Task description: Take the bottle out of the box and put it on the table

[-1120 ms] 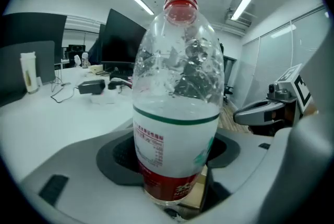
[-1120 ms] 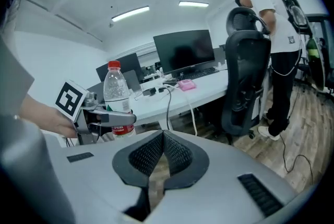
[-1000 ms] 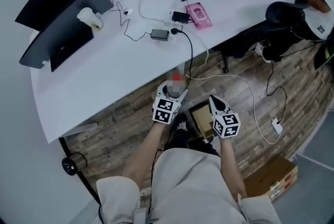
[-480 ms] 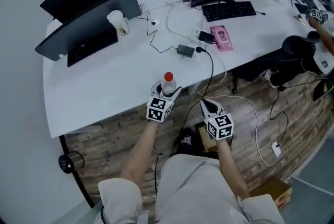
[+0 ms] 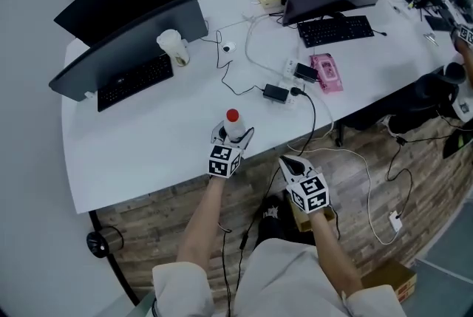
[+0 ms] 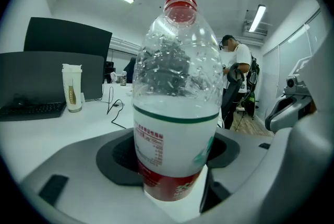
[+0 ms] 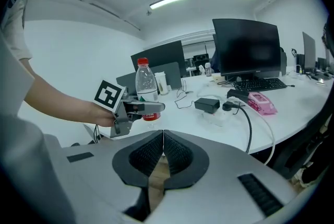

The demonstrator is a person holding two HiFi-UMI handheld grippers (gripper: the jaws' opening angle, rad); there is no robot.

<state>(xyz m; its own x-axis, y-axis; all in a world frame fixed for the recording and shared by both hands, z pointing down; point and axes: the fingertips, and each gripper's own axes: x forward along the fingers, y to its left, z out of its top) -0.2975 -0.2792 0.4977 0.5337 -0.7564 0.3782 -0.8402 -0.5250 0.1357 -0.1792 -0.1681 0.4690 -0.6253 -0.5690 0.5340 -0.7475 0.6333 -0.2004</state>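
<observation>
An upright clear bottle (image 5: 234, 128) with a red cap and a red and white label is held over the front edge of the white table (image 5: 148, 138). My left gripper (image 5: 231, 137) is shut on its lower body, and the bottle (image 6: 175, 113) fills the left gripper view between the dark pads. Whether its base touches the table is not visible. My right gripper (image 5: 290, 163) hangs in front of the table edge, shut and empty; its jaws (image 7: 163, 137) meet. The right gripper view shows the bottle (image 7: 145, 87) and left gripper (image 7: 134, 108) to the left. A cardboard box (image 5: 298, 217) lies on the floor under my right gripper.
On the table are monitors (image 5: 133, 42), keyboards (image 5: 336, 29), a pale cup (image 5: 174, 48), a power adapter (image 5: 276, 93), a pink pack (image 5: 325, 73) and cables. A person (image 6: 236, 77) stands at the right. A second cardboard box (image 5: 392, 280) lies on the wooden floor.
My left gripper has carried the bottle up from below the table edge to over the table's front edge. The right gripper has stayed shut in front of the table.
</observation>
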